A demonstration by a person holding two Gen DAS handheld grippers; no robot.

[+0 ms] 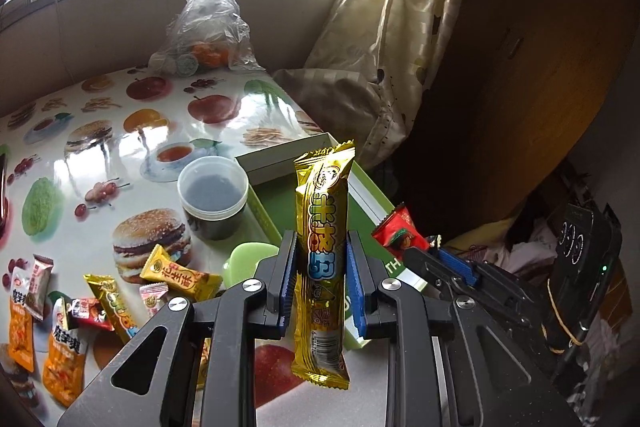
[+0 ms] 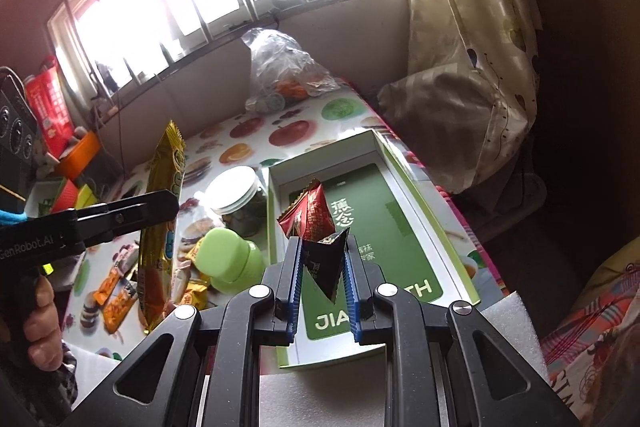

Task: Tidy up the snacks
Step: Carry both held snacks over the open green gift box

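My left gripper (image 1: 321, 241) is shut on a long gold snack bar (image 1: 324, 195) and holds it upright above the table's near edge. In the right wrist view the same gripper (image 2: 173, 203) shows from the side, with the gold bar (image 2: 162, 227) hanging through it. My right gripper (image 2: 322, 247) is shut on a small red and dark triangular packet (image 2: 316, 219), over the open green-bottomed box (image 2: 404, 195). From the left wrist view, the right gripper (image 1: 412, 253) and its red packet (image 1: 396, 227) sit at the box's (image 1: 280, 157) near right corner.
A jar (image 1: 212, 195) and a green lid (image 1: 244, 261) stand just left of the box. Several loose snack packets (image 1: 72, 307) lie on the fruit-print tablecloth at the lower left. A plastic bag of oranges (image 1: 208, 31) sits at the far edge, a curtain (image 1: 392, 27) to the right.
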